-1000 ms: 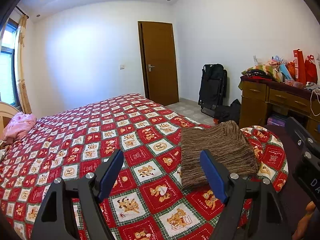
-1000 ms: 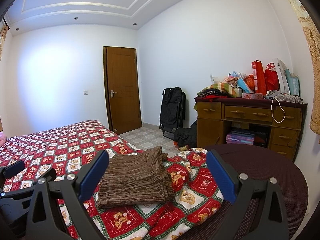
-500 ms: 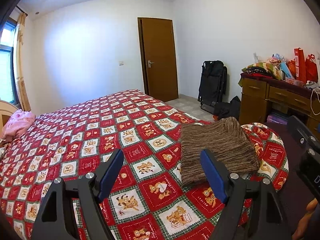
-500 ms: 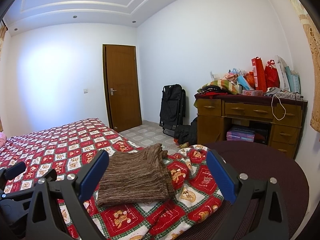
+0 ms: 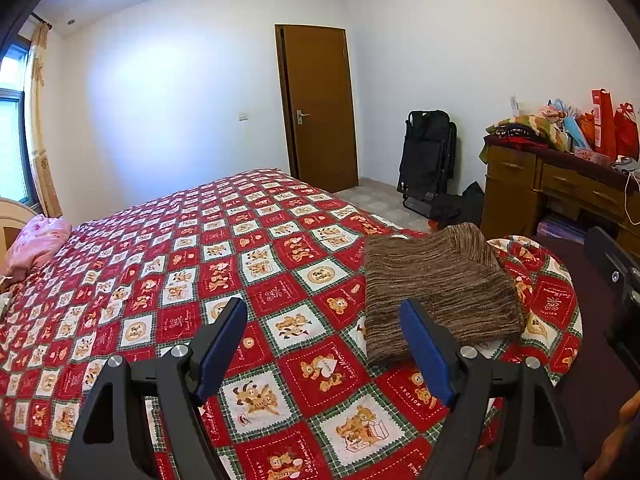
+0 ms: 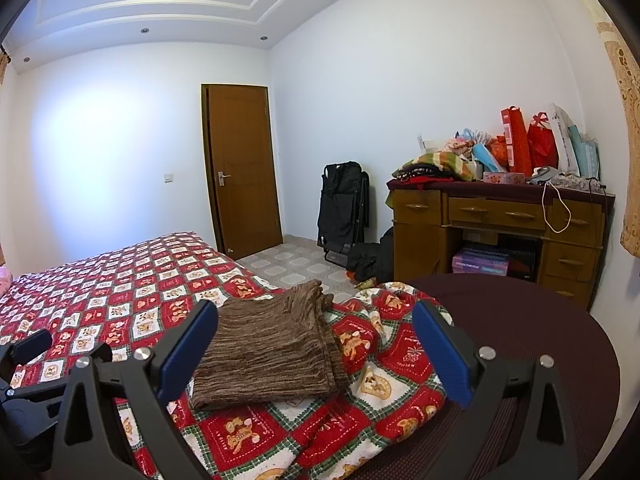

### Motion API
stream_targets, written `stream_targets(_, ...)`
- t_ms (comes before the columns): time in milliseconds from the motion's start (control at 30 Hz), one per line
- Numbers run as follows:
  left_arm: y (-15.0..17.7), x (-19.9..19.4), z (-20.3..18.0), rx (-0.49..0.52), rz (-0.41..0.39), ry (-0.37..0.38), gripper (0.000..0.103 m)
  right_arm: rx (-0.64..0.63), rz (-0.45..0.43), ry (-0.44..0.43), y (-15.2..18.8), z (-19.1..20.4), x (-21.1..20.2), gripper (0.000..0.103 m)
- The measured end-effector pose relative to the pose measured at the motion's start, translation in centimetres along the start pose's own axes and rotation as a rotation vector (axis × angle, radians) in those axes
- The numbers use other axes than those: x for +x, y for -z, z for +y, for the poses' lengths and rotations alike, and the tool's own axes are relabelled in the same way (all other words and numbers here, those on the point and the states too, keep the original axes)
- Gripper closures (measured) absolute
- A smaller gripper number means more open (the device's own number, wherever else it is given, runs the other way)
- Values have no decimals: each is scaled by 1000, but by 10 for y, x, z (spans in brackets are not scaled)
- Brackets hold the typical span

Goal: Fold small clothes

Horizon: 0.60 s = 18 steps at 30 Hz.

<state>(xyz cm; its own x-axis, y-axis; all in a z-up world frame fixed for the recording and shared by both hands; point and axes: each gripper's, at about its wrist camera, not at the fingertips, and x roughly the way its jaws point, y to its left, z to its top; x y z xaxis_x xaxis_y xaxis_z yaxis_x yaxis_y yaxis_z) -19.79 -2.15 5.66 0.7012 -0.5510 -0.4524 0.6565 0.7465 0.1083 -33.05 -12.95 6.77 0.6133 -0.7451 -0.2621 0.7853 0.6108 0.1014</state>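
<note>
A brown striped knit garment (image 5: 436, 280) lies folded in a neat rectangle on the red patterned bedspread (image 5: 224, 264), near the bed's right corner. It also shows in the right wrist view (image 6: 268, 344). My left gripper (image 5: 324, 344) is open and empty, held above the bedspread, just left of the garment. My right gripper (image 6: 316, 344) is open and empty, held above the garment's near edge. Neither gripper touches the cloth.
A pink cloth (image 5: 36, 240) lies at the bed's far left. A dark round seat (image 6: 532, 332) sits right of the bed corner. A wooden desk (image 6: 500, 224) piled with bags, a black folded chair (image 6: 344, 208) and a brown door (image 6: 240, 164) stand beyond.
Both grippers have lifted and drawn back slightly, so the views tilt a little. The garment has not moved and both grippers stay open.
</note>
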Motion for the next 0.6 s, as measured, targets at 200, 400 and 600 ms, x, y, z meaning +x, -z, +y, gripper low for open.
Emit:
stream_targets(200, -1, -1, -2, 6, -10, 6, 24, 2, 6, -1, 1, 0, 1, 3)
stream_targets(400, -1, -2, -1, 6, -11, 18, 24, 1, 7, 1, 1, 0, 1, 3)
stream_targets(600, -2, -4, -4, 21, -32, 6, 24, 4, 13, 5, 3, -2, 1, 3)
